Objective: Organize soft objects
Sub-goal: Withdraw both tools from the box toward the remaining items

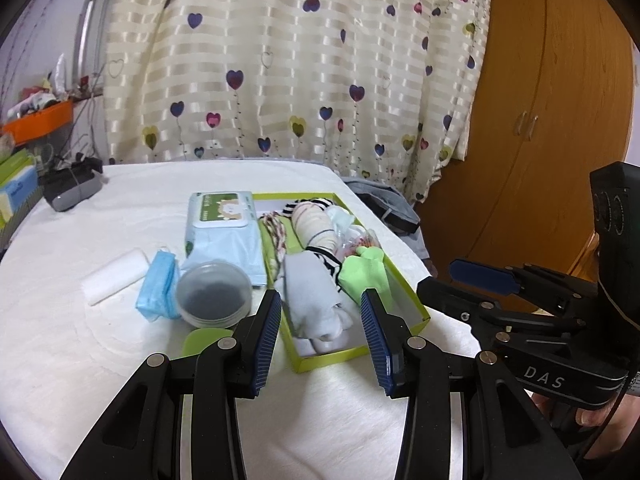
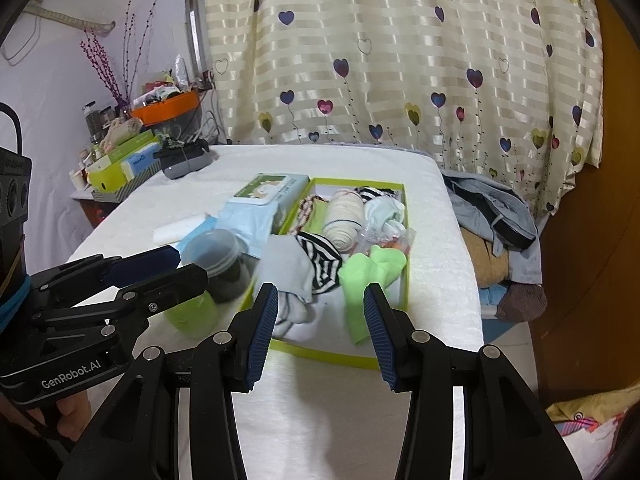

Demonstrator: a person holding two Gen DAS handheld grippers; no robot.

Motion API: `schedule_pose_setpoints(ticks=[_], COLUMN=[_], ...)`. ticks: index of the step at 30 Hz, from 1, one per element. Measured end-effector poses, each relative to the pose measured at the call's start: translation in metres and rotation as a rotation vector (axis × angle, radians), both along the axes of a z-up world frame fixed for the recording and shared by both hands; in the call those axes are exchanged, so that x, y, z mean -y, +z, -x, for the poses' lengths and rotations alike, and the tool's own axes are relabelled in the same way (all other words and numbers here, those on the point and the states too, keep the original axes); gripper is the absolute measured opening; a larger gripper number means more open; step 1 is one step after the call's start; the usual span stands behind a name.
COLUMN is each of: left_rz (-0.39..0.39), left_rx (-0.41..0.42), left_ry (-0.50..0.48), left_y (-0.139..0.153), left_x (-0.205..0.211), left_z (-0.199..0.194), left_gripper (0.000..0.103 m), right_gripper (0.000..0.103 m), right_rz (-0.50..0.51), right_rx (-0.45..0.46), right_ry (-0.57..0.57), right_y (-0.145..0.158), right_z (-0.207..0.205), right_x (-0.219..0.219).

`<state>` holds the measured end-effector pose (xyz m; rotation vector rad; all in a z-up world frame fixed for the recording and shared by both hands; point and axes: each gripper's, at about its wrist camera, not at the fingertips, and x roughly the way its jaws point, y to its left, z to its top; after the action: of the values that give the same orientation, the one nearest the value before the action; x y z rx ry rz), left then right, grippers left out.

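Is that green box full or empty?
Mostly full: the green box has no lid on and holds rolled socks and other soft pieces.

L gripper (image 1: 320, 336) angled down, jaws apart, nothing btwn pads. R gripper (image 2: 320, 332) same: tilted down, jaws apart, empty. Both side by side, a hand (image 2: 60, 408) under L's body.

Left claw (image 1: 320, 332) arms are cut by the bottom edge. The green lid (image 1: 202, 342) at 9 o'clock of it is half hidden behind a finger. The green box (image 2: 332, 354) near wall is partly covered by right claw (image 2: 320, 330) fingers. Small things on the orange tray (image 1: 40, 122) are too blurry to tell. The person's hand (image 1: 608, 416) is only partly seen at the edge.
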<state>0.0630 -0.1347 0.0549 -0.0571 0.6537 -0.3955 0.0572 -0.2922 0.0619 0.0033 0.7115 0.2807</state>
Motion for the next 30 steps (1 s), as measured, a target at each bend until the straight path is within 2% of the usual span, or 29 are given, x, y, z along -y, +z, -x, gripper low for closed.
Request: schedule_pose_setpoints(ticks=[30], left_rz=[0.055], left_rx=[0.008], left_ry=[0.132], left_y=[-0.001], left_x=[-0.093], left_z=[0.025], left_gripper=[0.04], right_gripper=[0.046], right_rz=[0.015], right_rx=[0.05], right_ry=[0.122], right_y=[0.018], right_z=[0.024], right_x=[-0.071])
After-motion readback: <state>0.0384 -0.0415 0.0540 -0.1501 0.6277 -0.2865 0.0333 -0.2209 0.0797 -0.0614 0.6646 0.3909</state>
